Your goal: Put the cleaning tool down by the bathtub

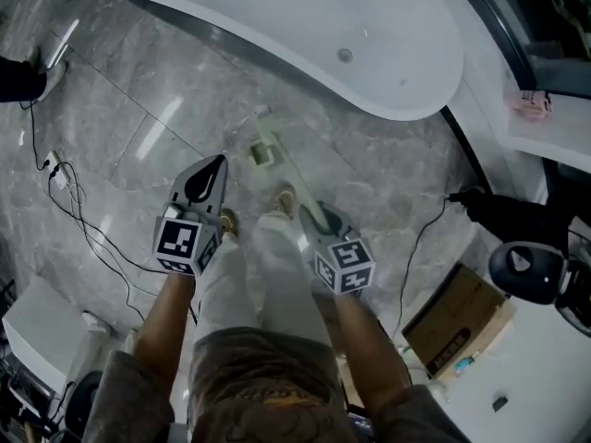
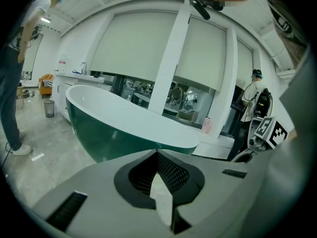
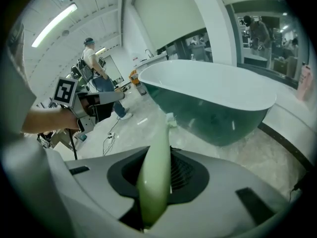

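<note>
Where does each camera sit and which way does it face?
Head view: on the person's head, steeply down at the floor by the bathtub; forearms, legs, left tongs, right tongs show.
Left gripper view: on the left tongs, level toward the bathtub's side; its shut tongs show.
Right gripper view: on the right tongs, along the gripped cleaning tool toward the bathtub; a forearm shows.
Shared: all three see the bathtub.

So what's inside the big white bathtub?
The bathtub shows only a round drain on its bare white bottom; nothing else shows. Its far end is cut off at the head view's top edge, and in both gripper views its rim hides the bottom.
</note>
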### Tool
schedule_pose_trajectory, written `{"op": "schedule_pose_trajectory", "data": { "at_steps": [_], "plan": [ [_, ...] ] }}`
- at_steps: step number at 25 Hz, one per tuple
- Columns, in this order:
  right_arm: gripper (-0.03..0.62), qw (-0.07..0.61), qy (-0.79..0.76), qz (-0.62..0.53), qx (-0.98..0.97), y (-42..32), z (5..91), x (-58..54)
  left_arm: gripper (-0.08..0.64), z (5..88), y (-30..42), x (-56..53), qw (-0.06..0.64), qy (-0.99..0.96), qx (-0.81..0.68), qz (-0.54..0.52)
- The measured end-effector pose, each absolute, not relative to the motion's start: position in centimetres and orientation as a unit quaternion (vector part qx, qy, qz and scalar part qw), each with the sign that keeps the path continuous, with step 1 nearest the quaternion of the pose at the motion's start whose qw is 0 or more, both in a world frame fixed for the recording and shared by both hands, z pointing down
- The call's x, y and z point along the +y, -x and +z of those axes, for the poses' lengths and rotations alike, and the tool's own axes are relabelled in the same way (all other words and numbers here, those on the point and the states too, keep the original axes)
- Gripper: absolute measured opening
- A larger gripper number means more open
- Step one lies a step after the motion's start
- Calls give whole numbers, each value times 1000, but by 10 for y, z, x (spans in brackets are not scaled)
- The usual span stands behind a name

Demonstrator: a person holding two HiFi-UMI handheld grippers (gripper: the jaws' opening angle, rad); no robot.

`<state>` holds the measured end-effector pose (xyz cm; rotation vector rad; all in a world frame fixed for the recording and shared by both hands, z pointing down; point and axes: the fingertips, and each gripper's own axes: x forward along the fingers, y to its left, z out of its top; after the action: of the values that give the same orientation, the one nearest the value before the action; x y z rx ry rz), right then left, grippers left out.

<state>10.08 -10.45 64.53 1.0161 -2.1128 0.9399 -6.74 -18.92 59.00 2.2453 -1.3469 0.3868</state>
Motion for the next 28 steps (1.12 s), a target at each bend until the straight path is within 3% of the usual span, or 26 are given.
{"op": "schedule_pose_trajectory", "data": {
  "at_steps": [28],
  "plan": [
    [84,482,-294,424,-708,-80,907,-94,0,713,90,-180,283,-804,-495,170]
  ]
}}
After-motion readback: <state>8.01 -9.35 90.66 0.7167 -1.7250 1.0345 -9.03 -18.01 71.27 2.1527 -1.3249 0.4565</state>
